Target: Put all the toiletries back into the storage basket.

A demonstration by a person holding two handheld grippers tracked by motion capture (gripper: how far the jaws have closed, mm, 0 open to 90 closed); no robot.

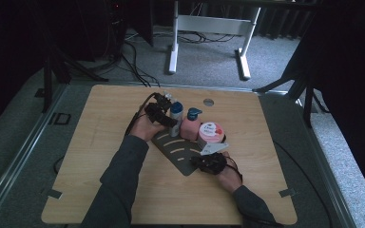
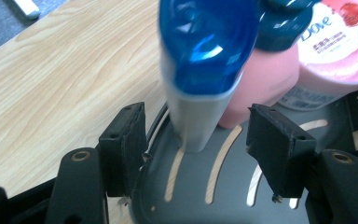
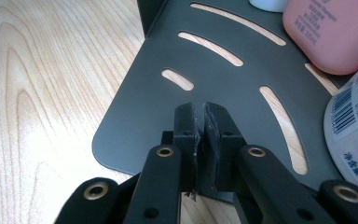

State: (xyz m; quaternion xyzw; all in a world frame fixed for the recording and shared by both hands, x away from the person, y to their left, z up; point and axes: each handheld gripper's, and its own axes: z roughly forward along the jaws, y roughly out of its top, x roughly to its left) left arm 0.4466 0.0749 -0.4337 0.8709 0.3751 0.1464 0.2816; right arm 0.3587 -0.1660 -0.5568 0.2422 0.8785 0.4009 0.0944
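A dark grey slotted shelf plate (image 1: 178, 153) (image 2: 191, 191) (image 3: 135, 116) lies on the wooden table. On it stand a white bottle with a blue cap (image 1: 176, 115) (image 2: 200, 93), a pink bottle (image 1: 190, 128) (image 2: 261, 84) (image 3: 331, 32) and a pink-lidded Dove jar (image 1: 211, 133) (image 2: 340, 42) (image 3: 354, 126). My left gripper (image 1: 165, 118) (image 2: 198, 128) is open, its pads on either side of the white bottle without touching it. My right gripper (image 1: 204, 161) (image 3: 200, 116) is at the plate's near rounded rim, with its pads pressed together on that rim.
A round hole (image 1: 208, 101) sits in the table near its far edge. Bare wood (image 1: 100, 142) spreads to the left and right of the plate. Beyond the table stand a white desk frame (image 1: 173, 52) and floor cables (image 1: 133, 61).
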